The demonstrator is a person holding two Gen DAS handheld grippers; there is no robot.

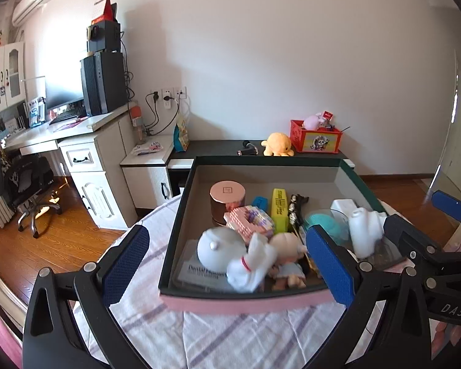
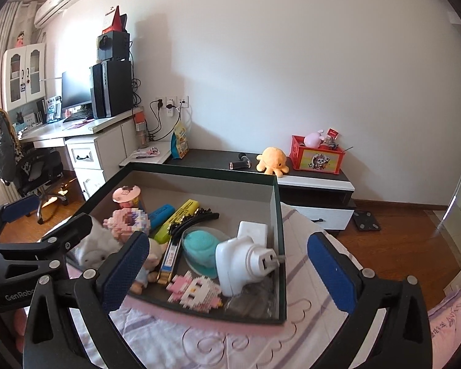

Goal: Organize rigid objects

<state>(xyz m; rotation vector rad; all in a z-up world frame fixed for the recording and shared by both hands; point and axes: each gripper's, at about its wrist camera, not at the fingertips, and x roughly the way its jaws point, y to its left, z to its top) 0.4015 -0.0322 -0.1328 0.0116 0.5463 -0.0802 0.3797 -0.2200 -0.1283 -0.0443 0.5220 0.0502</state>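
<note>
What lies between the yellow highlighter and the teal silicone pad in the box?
Black hair clips lie between the yellow highlighter and teal pad; the right wrist view shows it best.

Orange plush octopus (image 2: pixel 272 159) beside red crate (image 2: pixel 318 154).

White wall (image 1: pixel 261 46), wooden floor (image 1: pixel 55 240).
</note>
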